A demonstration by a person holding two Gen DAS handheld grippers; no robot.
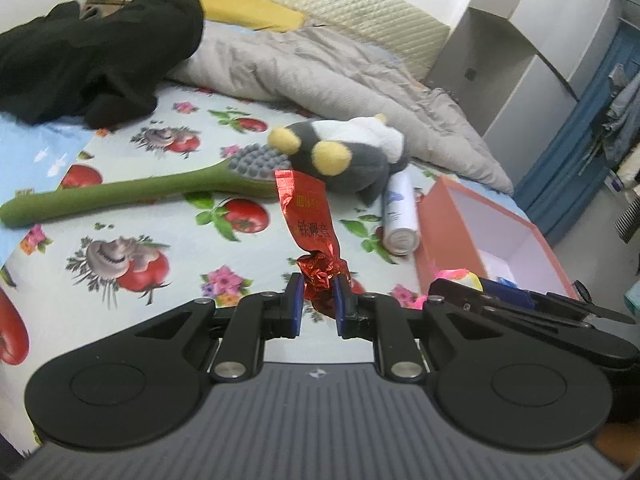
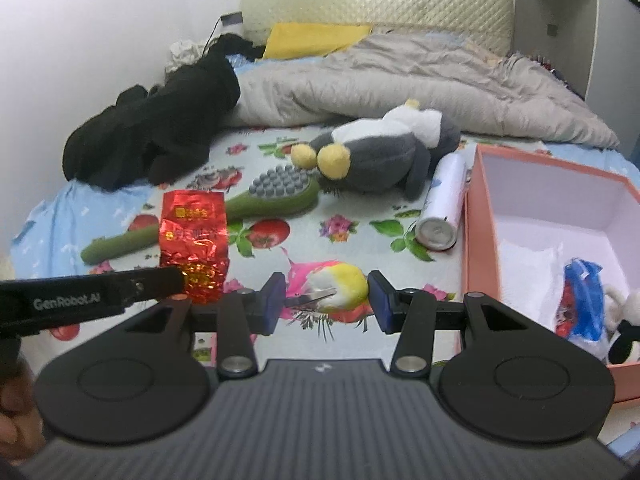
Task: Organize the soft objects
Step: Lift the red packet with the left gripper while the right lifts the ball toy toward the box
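The left gripper (image 1: pixel 318 294) is clamped tight on the crumpled bottom of a shiny red foil tea packet (image 1: pixel 310 216), holding it upright above the fruit-and-flower printed bedsheet (image 1: pixel 120 208). From the right wrist camera that same packet stands tall at the left, its foil catching the light.

Over to the right gripper (image 2: pixel 326 300): jaws spread wide, one on either side of a small white, yellow and pink plush toy (image 2: pixel 340 286) lying on the sheet, pads not touching it.

Further up the bed, a grey and white plush penguin with yellow feet (image 2: pixel 384 152) lies on its side, feet just beside the grey knobbed head of a long green massage brush (image 2: pixel 276 196). A white spray can (image 2: pixel 444 204) lies between the penguin and an open pink cardboard box (image 2: pixel 480 216). Inside the box, a blue wrapped item and a black-and-white plush sit in the near corner.

Behind it all, a black garment (image 2: pixel 160 128) is heaped at the left, touching a rumpled grey quilt (image 2: pixel 400 80).
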